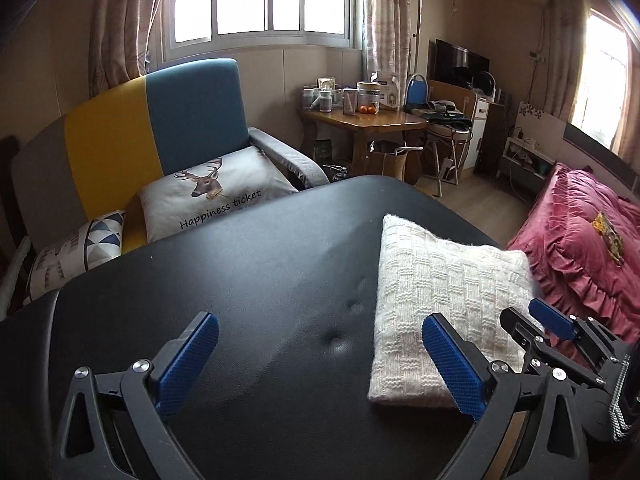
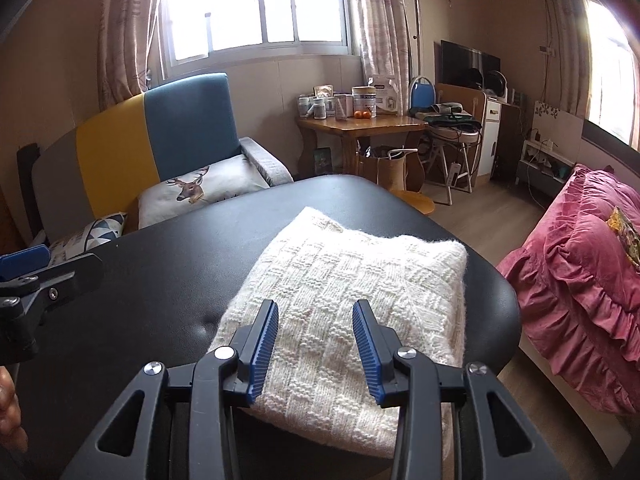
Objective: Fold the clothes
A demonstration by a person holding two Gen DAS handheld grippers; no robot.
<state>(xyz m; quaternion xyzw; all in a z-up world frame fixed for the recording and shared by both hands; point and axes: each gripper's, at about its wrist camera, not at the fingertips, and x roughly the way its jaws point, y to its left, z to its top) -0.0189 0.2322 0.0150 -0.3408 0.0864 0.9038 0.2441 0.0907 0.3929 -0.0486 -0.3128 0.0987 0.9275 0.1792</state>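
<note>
A folded cream knitted sweater lies flat on the right part of a black padded table, reaching close to the table's right edge. My left gripper hovers above the bare black surface just left of the sweater's near end, open wide, with nothing between its fingers. My right gripper hangs over the sweater's near half, open with a moderate gap; the knit shows below the gap and the pads do not press on it. One of the left gripper's fingers shows at the far left of the right wrist view.
Behind the table stands a sofa with a deer cushion. A wooden side table with several bottles and a chair sit at the back. A pink ruffled bed cover lies to the right. Part of a hand shows at lower left.
</note>
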